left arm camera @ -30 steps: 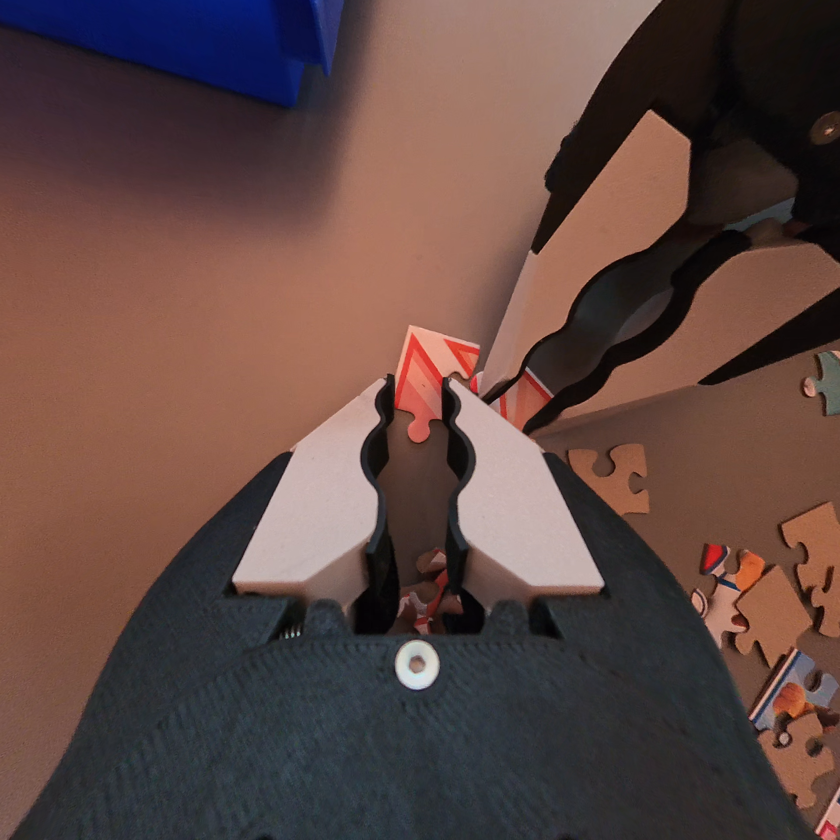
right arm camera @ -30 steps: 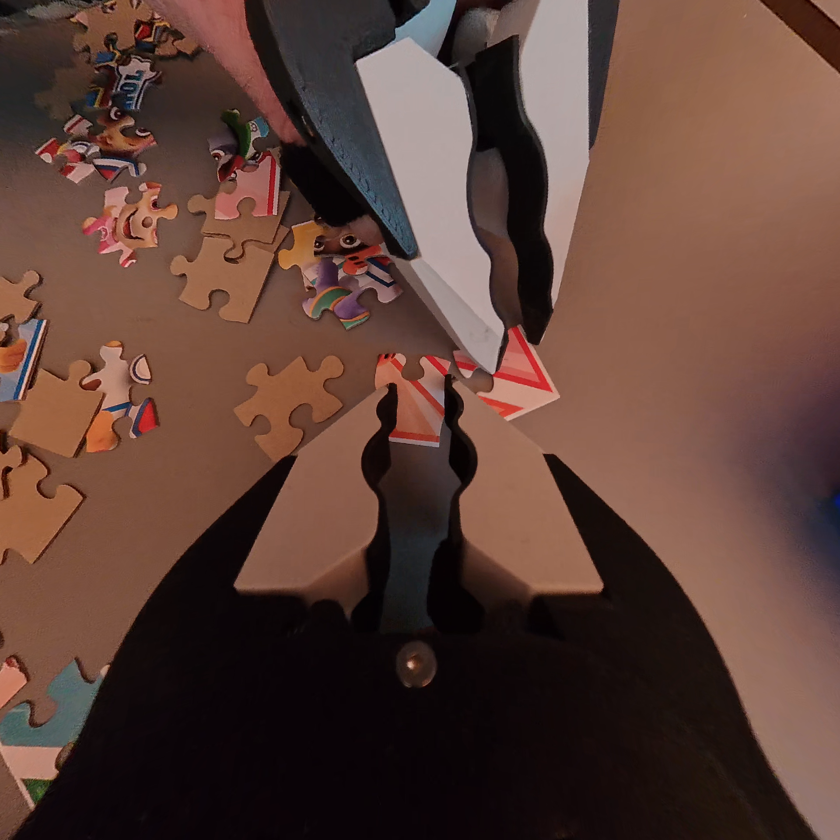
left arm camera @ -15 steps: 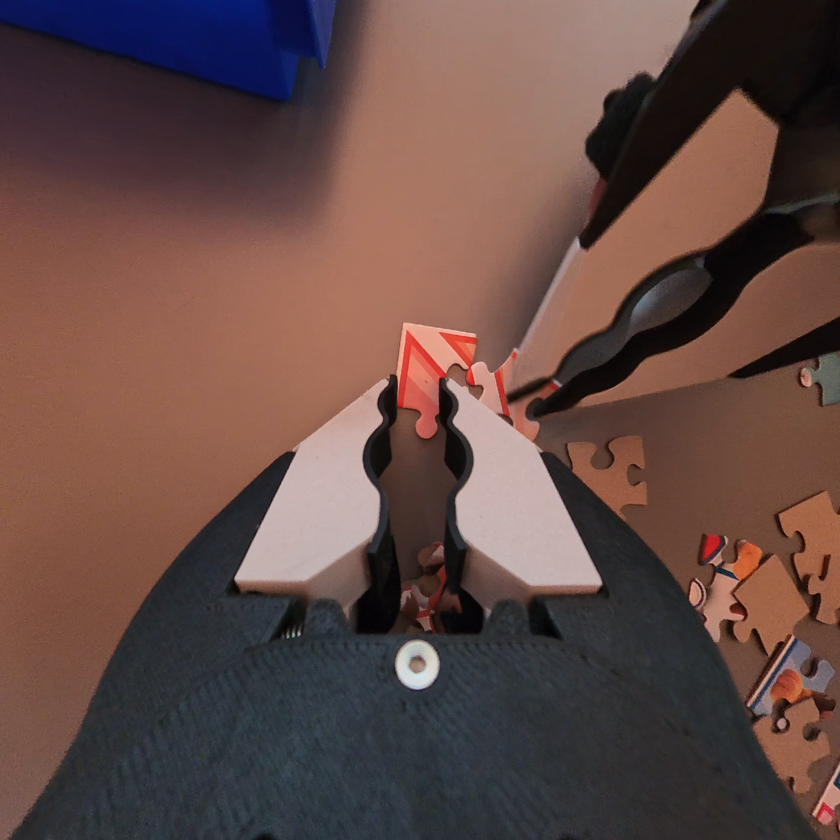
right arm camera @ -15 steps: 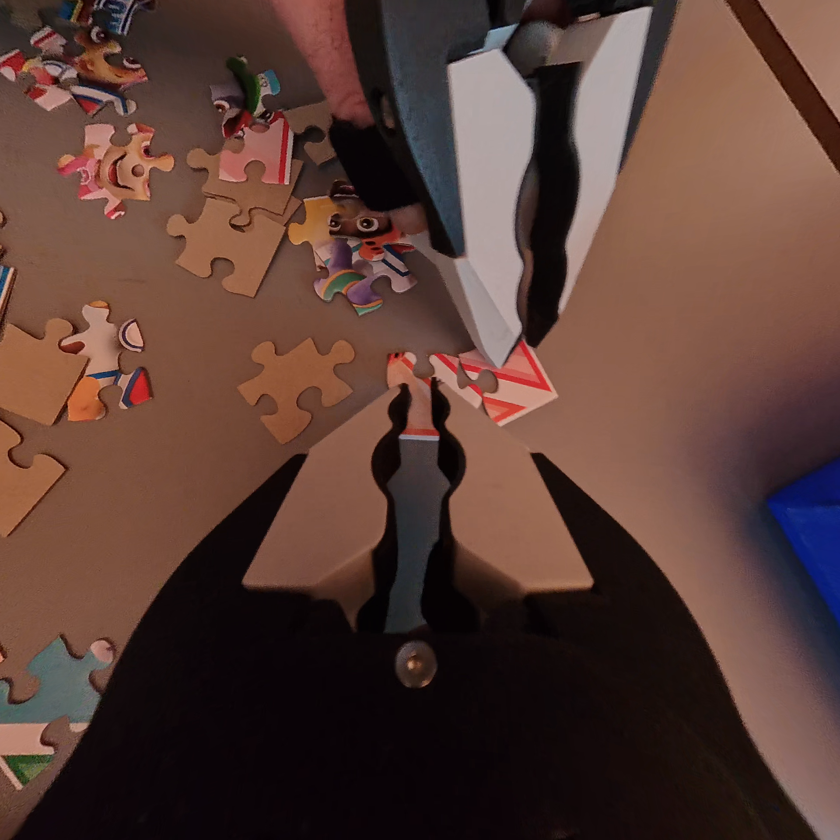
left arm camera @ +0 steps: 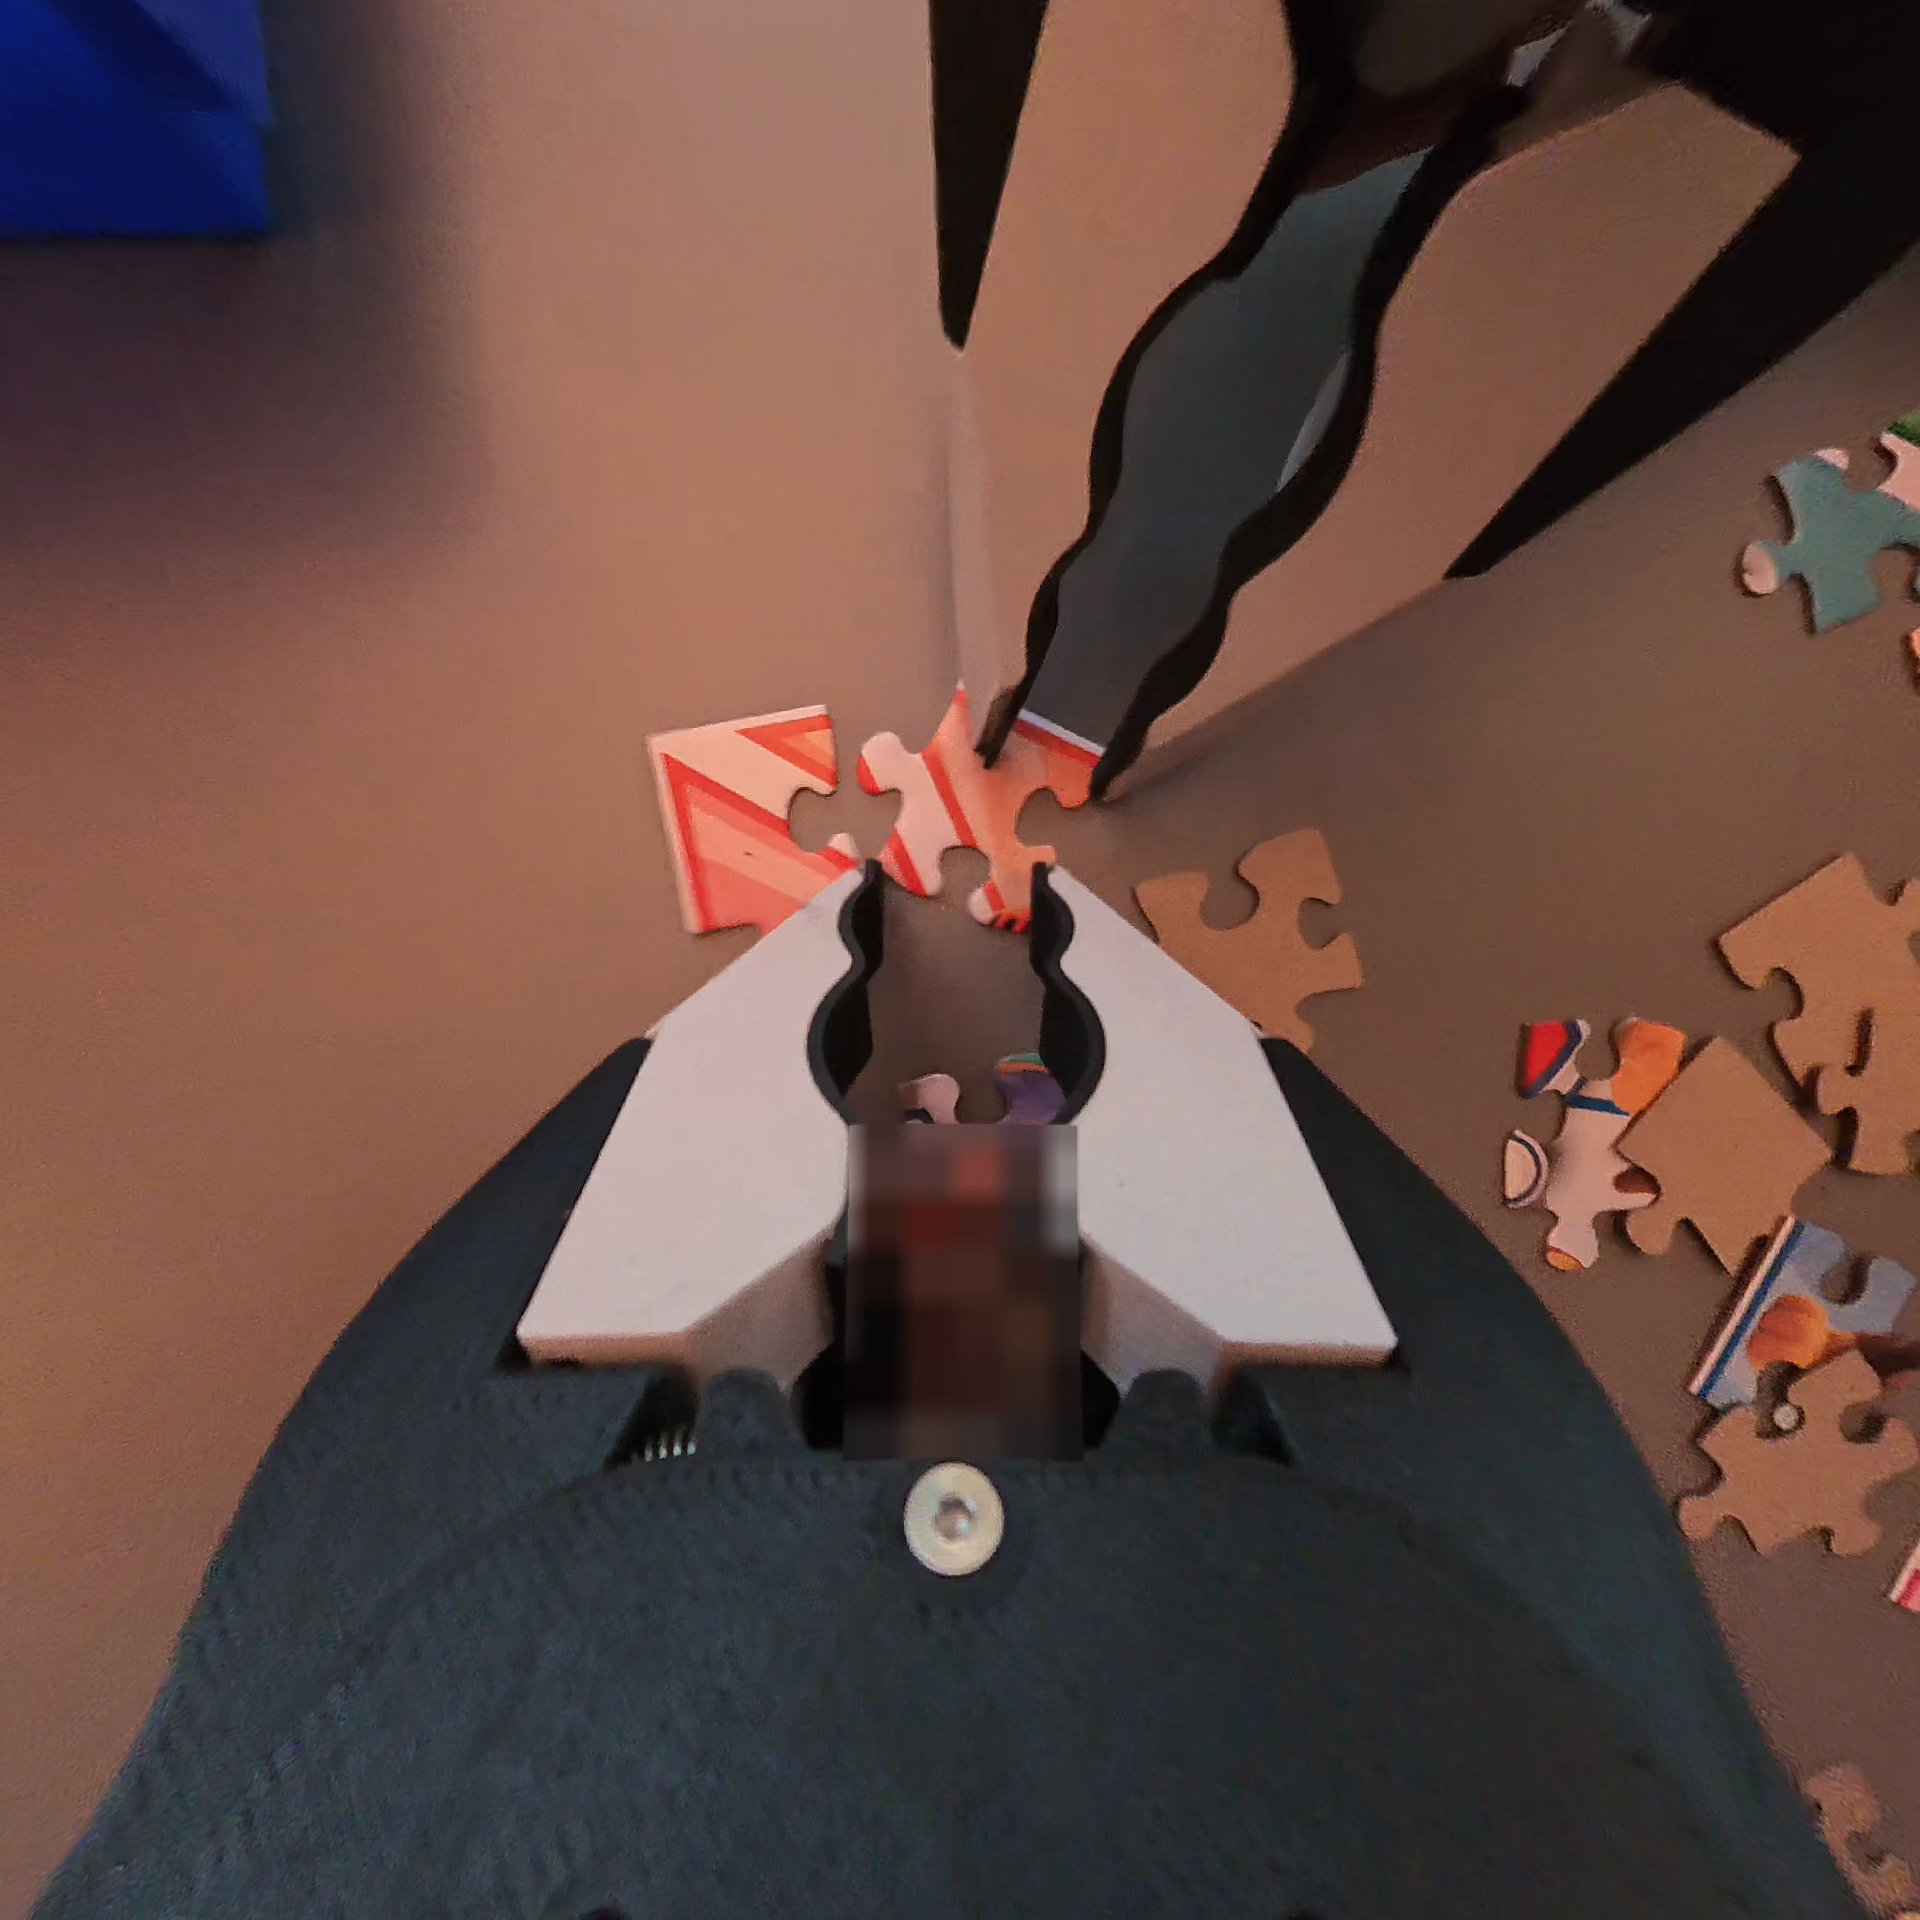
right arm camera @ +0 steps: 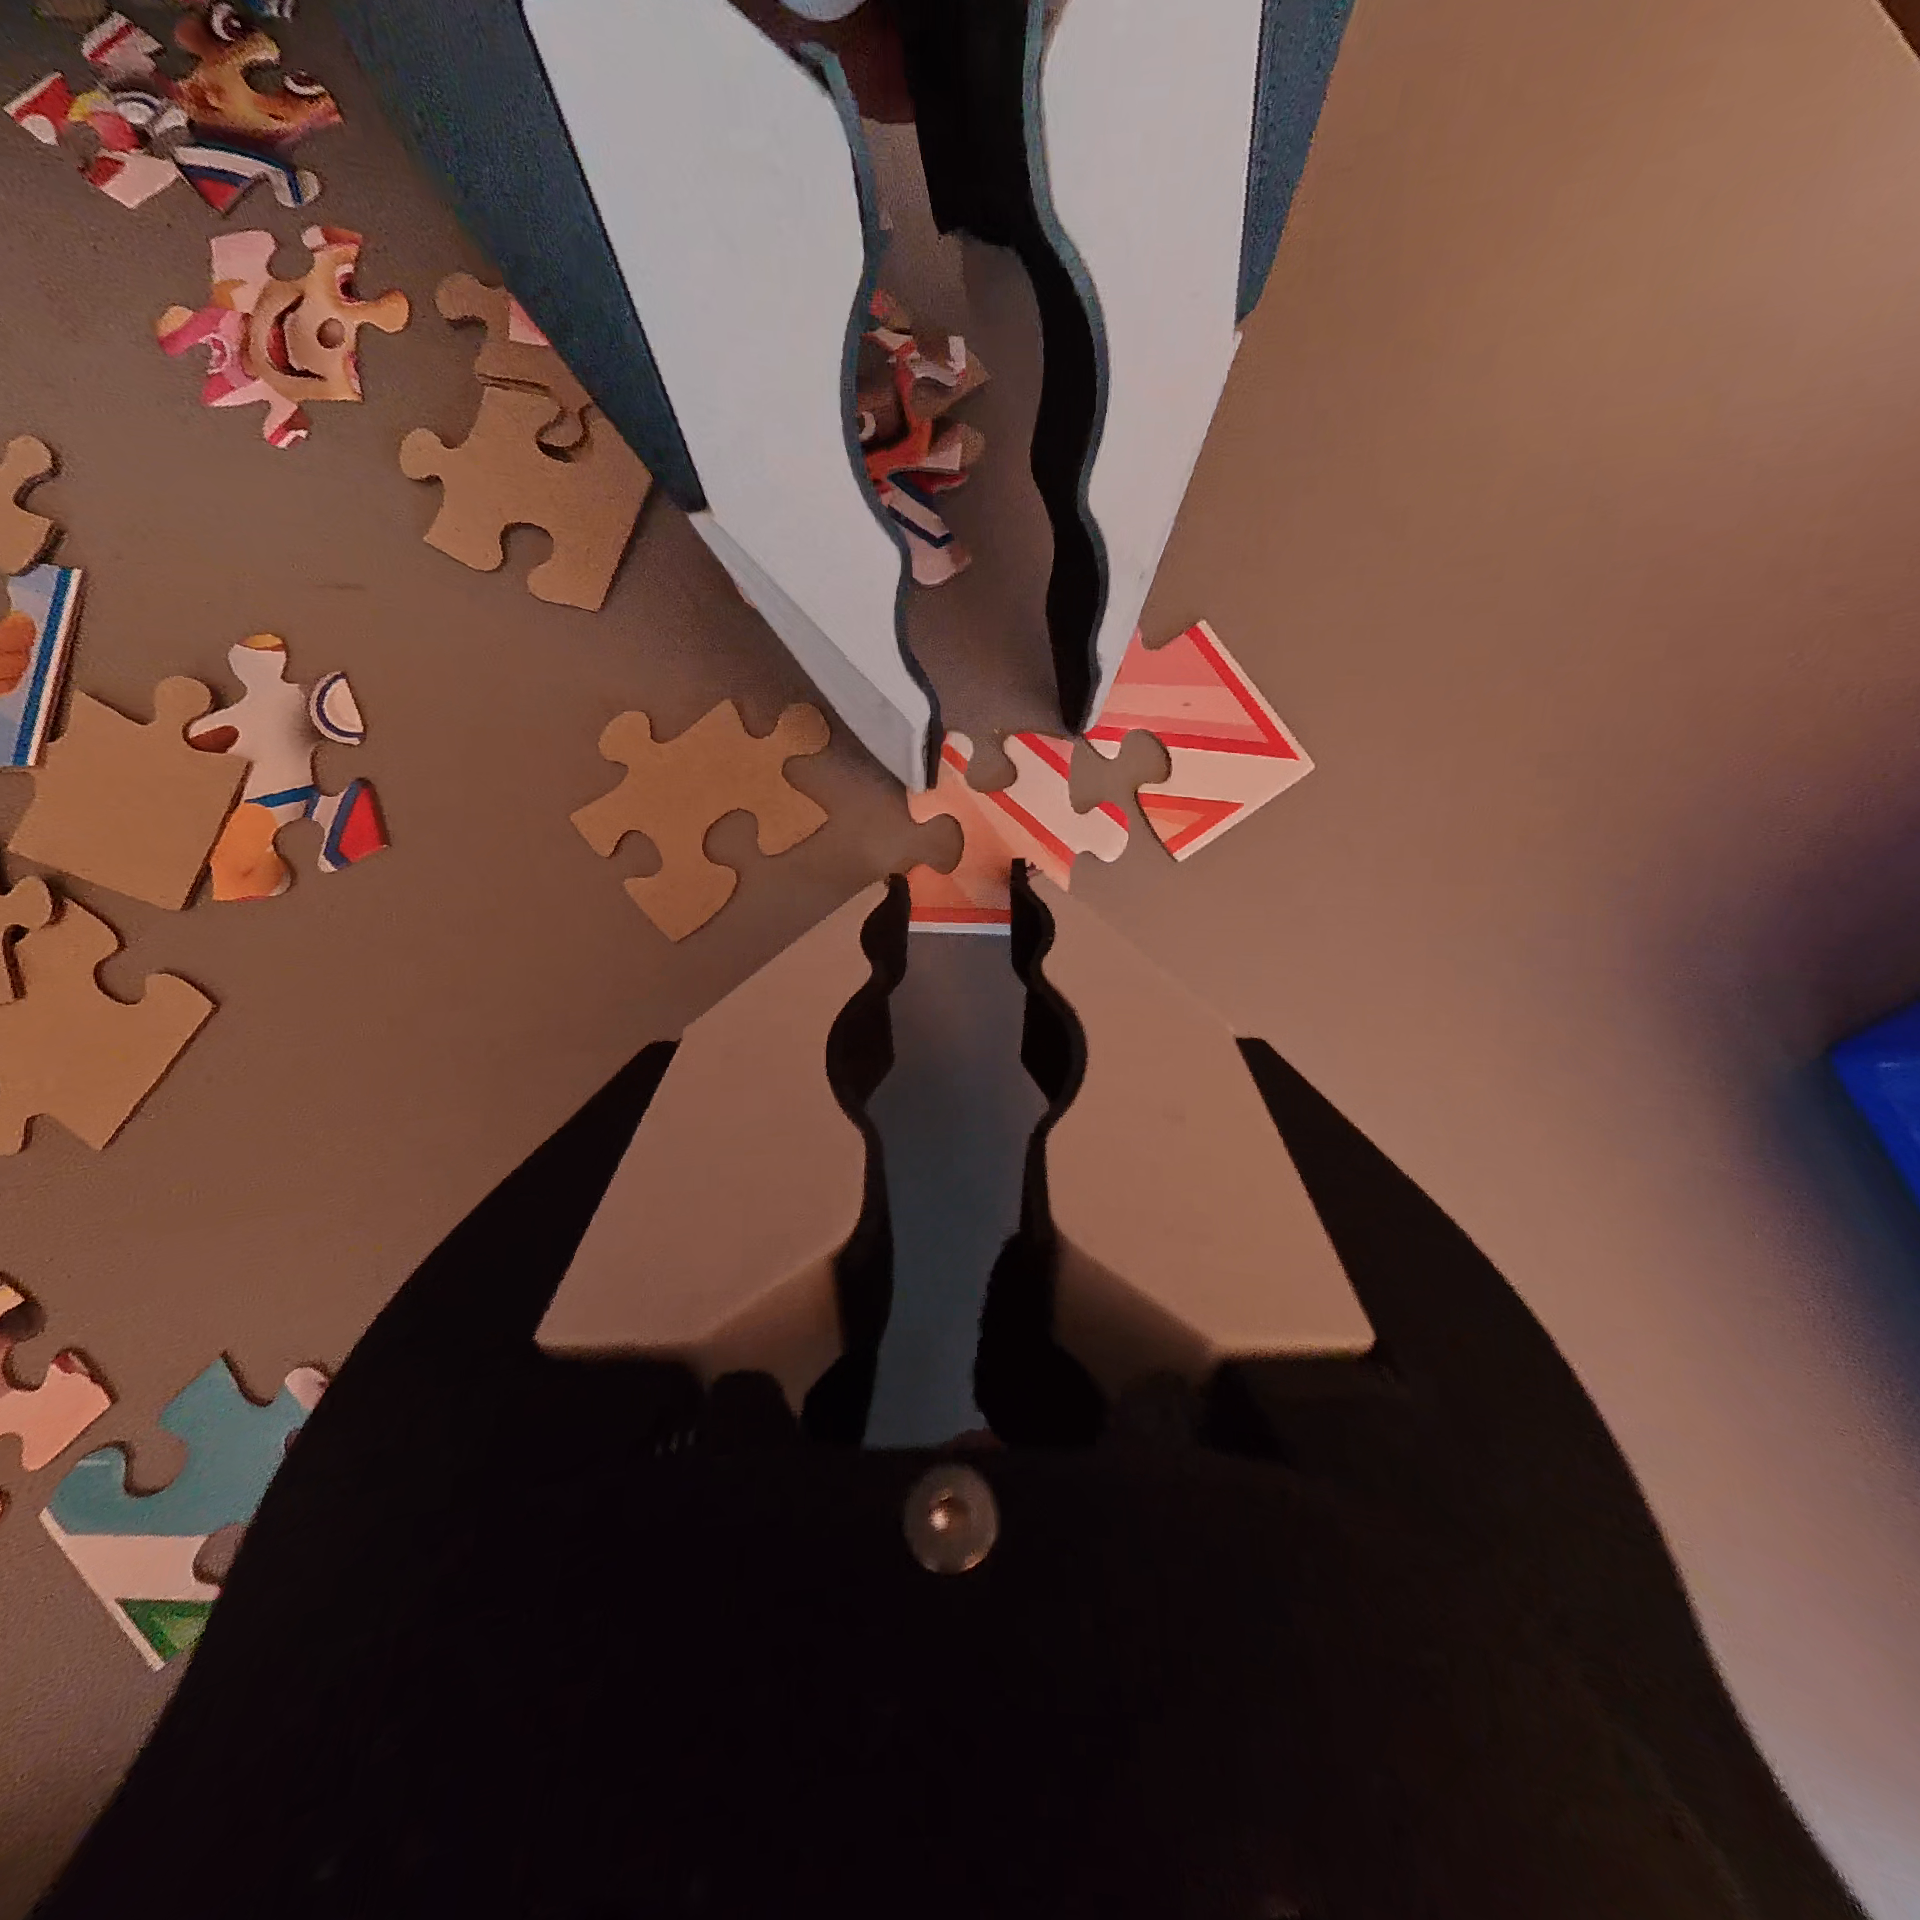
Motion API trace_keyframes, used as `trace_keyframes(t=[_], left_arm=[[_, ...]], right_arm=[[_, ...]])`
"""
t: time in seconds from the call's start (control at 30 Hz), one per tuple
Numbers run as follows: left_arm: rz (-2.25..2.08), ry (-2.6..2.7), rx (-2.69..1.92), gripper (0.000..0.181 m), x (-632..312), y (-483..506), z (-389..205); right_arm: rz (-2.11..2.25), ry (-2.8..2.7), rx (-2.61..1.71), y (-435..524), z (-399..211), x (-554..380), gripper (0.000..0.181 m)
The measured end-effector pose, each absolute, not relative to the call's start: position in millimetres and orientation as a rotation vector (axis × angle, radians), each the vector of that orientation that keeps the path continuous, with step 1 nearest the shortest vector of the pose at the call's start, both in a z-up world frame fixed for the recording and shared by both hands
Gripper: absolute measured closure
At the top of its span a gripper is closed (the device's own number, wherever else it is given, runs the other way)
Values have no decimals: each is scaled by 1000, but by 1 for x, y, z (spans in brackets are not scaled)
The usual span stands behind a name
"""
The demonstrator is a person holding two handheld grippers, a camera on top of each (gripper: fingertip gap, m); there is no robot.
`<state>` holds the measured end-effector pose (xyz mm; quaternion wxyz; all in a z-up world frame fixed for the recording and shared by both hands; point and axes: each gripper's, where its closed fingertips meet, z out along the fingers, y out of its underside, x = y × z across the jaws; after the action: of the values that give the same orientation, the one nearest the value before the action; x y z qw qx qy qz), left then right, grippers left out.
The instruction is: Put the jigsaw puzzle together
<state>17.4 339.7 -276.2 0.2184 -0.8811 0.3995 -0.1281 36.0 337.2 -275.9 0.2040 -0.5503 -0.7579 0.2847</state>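
Two red-and-white striped puzzle pieces lie flat at the edge of the grey mat (left arm camera: pixel 1455 748). The corner piece (left arm camera: pixel 732 821) (right arm camera: pixel 1216 748) rests on the tan table. The second piece (left arm camera: pixel 961 805) (right arm camera: pixel 1023 805) lies beside it, its knob close to the corner piece's socket but not locked in. My left gripper (left arm camera: pixel 954 883) (right arm camera: pixel 1003 743) is open and empty, tips just short of both pieces. My right gripper (right arm camera: pixel 956 888) (left arm camera: pixel 1044 764) faces it with a narrow gap, its tips on the second piece's far end, part of which lies under one finger.
A brown face-down piece (left arm camera: pixel 1262 935) (right arm camera: pixel 707 810) lies next to the striped pair. Several loose pieces, some face-up (right arm camera: pixel 281 332), some face-down (left arm camera: pixel 1725 1132), are scattered over the mat. A blue bin (left arm camera: pixel 114 114) (right arm camera: pixel 1886 1101) stands on the tan table (left arm camera: pixel 416 727). The grippers are tip to tip, or close to it.
My left gripper has opened wider and drawn back off the corner piece. My right gripper's fingers have spread a little, and the second piece now lies closer to the corner piece.
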Motion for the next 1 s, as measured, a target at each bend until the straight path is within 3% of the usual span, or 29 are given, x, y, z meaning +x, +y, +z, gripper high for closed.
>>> trace_keyframes(t=[0.13,0.33,0.73,0.8,0.9,1.0], left_arm=[[-376,1199,-2430,138,21,331,-277],[-343,1322,-2397,136,21,336,-278],[-282,1317,-2330,149,22,340,-278],[-257,1314,-2311,150,22,339,-278],[-217,1367,-2272,172,29,334,-278],[-167,1369,-2262,172,29,335,-278]], right_arm=[[832,-2113,-1532,334,-276,34,169],[836,-2107,-1546,333,-275,33,160],[887,-2088,-1560,335,-275,33,167],[887,-2088,-1559,335,-275,33,165],[842,-2076,-1569,339,-275,33,152],[814,-2072,-1584,342,-275,35,147]])
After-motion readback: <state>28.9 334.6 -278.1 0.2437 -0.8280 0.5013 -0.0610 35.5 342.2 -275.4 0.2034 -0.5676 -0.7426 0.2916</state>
